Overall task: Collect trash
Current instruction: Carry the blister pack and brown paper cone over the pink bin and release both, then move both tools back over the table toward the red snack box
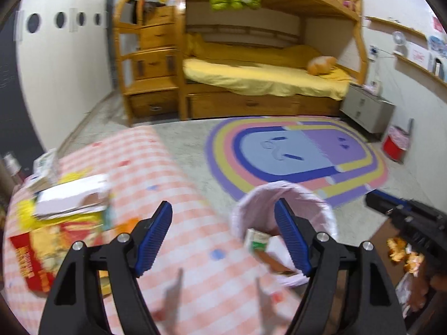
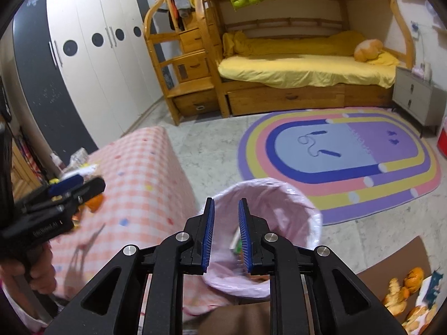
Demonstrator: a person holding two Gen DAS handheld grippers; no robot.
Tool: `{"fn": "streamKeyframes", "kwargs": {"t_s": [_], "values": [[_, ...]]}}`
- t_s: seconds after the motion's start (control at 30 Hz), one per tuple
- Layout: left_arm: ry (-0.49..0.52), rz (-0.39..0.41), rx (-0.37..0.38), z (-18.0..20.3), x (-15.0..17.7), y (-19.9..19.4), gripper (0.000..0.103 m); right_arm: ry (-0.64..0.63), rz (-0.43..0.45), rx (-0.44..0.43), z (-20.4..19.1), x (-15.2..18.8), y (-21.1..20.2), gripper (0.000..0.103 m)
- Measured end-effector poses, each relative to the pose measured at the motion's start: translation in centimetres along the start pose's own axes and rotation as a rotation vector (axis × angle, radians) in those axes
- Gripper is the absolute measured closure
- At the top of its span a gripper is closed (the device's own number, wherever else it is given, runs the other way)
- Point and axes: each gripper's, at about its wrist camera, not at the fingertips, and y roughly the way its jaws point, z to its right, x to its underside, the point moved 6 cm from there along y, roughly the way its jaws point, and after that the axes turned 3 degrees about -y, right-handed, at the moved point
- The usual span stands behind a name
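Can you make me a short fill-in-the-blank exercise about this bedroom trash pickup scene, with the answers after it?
1. The round waste bin is lined with a thin plastic bag coloured ____.
2. The table beside the bin is covered with a ____-patterned pink and white cloth.
3. The right gripper hangs above the bin with ____ between its blue ribbed fingers.
4. The bedding on the lower bunk of the wooden bunk bed is coloured ____.

Missing words: pink; checked; nothing; yellow.

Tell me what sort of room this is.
Most likely a child's bedroom: a wooden bunk bed with yellow bedding, a rainbow rug on the floor, and a tall wardrobe along the wall.
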Motion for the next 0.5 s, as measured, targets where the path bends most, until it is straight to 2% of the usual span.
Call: {"fn": "streamKeyframes", "kwargs": {"t_s": [0.13,0.23,0.37,0.5], "values": [[-0.024,-0.012,-0.066,-3.5,0.8,-1.6,0.029,-0.022,-0.02,-0.042,-3.8,-0.7,-0.4,0.08],[-0.058,0.004,-0.089,-6.0,1.1,-3.6,0.029,-0.037,-0.01,-0.104,-7.1,-1.7,-1.1,0.078],[-0.099,0.038,-0.154,-10.1,1.8,-5.9,0.029,-0.116,0.017,-0.138,-12.5,-3.1,-1.1,0.069],[-0.153,0.035,-0.23,-14.7,3.3,-7.4,0.026,-0.18,0.013,-0.178,-17.3,-3.2,-0.1,0.067]]}}
